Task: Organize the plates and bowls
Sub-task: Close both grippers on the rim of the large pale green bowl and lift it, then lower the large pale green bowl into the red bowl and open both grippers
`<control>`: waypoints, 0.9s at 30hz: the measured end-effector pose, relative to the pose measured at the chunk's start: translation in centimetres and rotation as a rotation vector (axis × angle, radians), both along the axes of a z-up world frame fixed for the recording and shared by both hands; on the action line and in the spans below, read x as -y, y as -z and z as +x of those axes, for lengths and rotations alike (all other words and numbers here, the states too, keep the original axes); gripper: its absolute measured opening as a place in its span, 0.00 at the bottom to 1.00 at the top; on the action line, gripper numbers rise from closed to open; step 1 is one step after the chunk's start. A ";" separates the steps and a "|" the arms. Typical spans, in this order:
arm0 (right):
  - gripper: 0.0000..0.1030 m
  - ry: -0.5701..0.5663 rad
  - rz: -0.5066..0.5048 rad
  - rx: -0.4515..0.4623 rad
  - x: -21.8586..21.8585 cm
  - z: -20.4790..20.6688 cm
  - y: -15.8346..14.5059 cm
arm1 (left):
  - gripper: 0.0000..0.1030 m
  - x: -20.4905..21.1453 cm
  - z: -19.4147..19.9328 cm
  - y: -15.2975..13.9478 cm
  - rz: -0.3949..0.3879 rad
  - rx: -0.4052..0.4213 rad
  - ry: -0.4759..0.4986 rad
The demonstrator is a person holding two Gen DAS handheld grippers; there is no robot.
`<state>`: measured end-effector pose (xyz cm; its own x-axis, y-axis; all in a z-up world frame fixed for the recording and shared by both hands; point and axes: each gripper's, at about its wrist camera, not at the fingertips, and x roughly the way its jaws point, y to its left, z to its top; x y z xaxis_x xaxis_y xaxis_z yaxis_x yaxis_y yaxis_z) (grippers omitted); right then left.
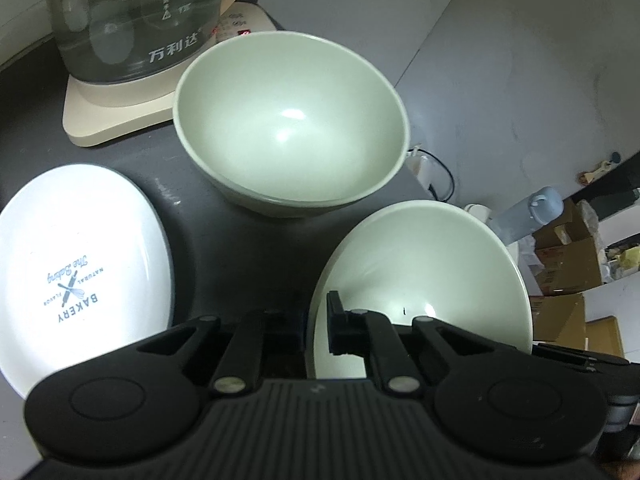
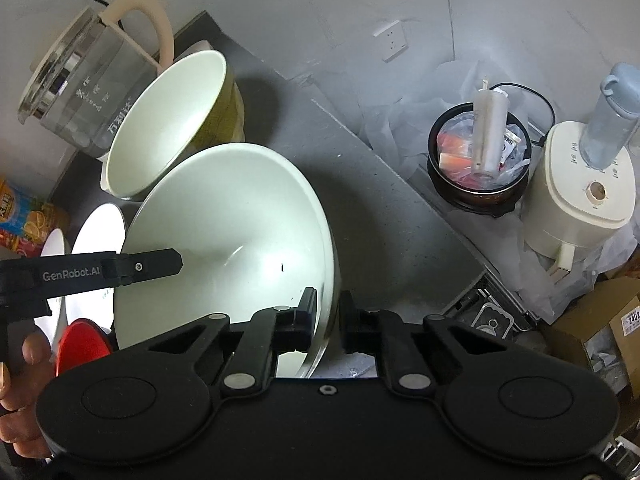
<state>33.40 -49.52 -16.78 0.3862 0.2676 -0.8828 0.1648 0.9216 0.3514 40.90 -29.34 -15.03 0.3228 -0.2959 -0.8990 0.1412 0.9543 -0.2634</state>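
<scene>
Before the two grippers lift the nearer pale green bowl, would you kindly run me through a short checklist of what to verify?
1. Left gripper closed on the near bowl, one finger inside the rim, one outside: ok.
2. Right gripper closed on the same bowl's rim at another point: ok.
3. Near bowl empty, apart from a tiny dark speck: ok.
4. Far bowl empty and upright, ready to take a nested bowl: ok.
5. Near bowl stands apart from the white plate: ok.
6. Gap between far bowl and glass kettle for nesting without bumping: cannot tell.
</scene>
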 end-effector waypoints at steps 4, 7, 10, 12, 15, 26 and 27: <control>0.11 0.020 -0.007 0.038 0.6 -0.6 -1.6 | 0.09 0.1 -0.4 -1.4 -0.040 0.013 0.006; 0.11 0.030 -0.004 0.073 0.9 -0.9 -3.1 | 0.09 0.1 -1.0 -3.1 -0.061 0.051 0.014; 0.11 0.027 -0.010 0.113 0.8 -1.2 -4.6 | 0.09 -0.4 -1.5 -4.5 -0.083 0.071 0.009; 0.11 0.016 -0.017 0.138 0.5 -1.3 -5.5 | 0.09 -0.9 -1.7 -5.3 -0.092 0.088 0.002; 0.11 0.010 -0.014 0.164 -0.1 -1.4 -6.6 | 0.09 -1.8 -2.2 -6.3 -0.105 0.109 -0.011; 0.11 -0.065 0.009 0.234 -4.8 -2.0 -9.4 | 0.09 -7.2 -5.5 -9.4 -0.135 0.179 -0.095; 0.11 -0.073 0.011 0.236 -5.3 -2.2 -9.5 | 0.09 -7.9 -5.6 -9.5 -0.136 0.179 -0.102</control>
